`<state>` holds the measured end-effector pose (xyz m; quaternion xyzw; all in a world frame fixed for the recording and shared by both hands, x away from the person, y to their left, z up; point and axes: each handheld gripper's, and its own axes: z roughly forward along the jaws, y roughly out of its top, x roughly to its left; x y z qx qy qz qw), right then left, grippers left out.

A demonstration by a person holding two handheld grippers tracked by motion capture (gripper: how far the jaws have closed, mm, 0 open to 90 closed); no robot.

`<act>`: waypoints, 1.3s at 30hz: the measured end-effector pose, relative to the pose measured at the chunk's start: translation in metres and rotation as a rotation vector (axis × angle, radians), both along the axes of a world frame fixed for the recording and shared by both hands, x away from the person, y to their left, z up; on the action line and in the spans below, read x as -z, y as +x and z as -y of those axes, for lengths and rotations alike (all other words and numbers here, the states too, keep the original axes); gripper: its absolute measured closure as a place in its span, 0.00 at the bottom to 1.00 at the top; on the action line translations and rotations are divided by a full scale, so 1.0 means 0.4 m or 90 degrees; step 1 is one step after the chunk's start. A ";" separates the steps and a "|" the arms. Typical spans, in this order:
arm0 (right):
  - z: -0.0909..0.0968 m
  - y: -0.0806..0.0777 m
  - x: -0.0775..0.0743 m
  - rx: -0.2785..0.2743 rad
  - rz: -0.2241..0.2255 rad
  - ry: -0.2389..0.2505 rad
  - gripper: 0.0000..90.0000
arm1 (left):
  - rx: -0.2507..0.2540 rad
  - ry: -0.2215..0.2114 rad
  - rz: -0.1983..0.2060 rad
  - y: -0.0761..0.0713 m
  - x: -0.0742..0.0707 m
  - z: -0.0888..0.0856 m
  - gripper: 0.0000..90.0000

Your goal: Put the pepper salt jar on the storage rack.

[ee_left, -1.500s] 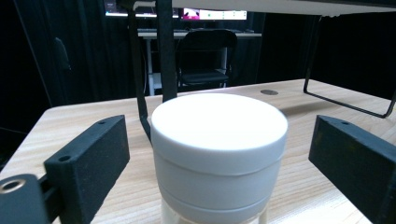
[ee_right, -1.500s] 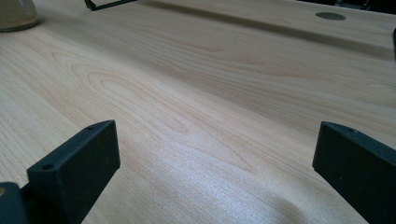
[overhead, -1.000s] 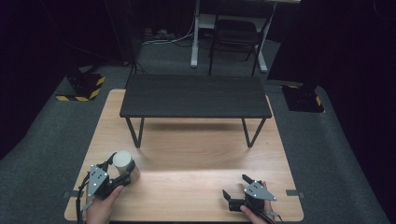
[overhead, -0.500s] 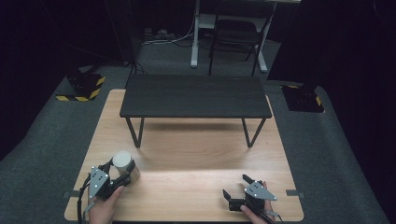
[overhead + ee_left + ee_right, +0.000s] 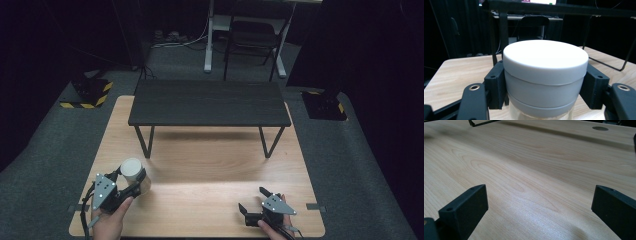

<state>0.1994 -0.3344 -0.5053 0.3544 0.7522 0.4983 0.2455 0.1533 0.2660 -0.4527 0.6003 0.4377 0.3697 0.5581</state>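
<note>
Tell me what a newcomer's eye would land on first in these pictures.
First, the white-lidded jar, large in the left gripper view, clamped between the jaws of the left gripper at the wooden table's near left corner. Next, the low black bench standing across the table's far half. The right gripper rests at the near right with its jaws spread wide over bare wood.

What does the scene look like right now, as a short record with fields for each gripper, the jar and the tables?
left gripper: fingers shut on the jar's lid, one on each side
jar: white lid, clear body, upright, front left of the wooden table
right gripper: open, nothing between its fingers, low over the front right
wooden table: light wood
black bench: stands on the far half
</note>
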 end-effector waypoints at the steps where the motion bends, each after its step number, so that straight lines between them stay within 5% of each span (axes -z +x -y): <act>1: 0.000 0.000 0.000 0.000 0.000 0.000 0.00 | 0.000 0.000 0.000 0.000 0.000 0.000 0.38; 8: 0.001 0.002 0.000 -0.002 -0.001 0.002 0.00 | -0.003 -0.008 -0.008 0.027 -0.130 0.028 0.38; 18: 0.000 0.001 0.000 -0.002 0.001 0.000 0.00 | -0.009 -0.011 0.004 0.083 -0.247 0.070 0.38; 22: 0.001 0.001 0.001 -0.003 0.001 0.001 0.00 | -0.007 -0.009 0.019 0.116 -0.322 0.090 0.38; 39: 0.005 0.001 0.004 -0.005 0.004 0.007 0.00 | -0.008 0.019 0.059 0.216 -0.458 0.163 0.38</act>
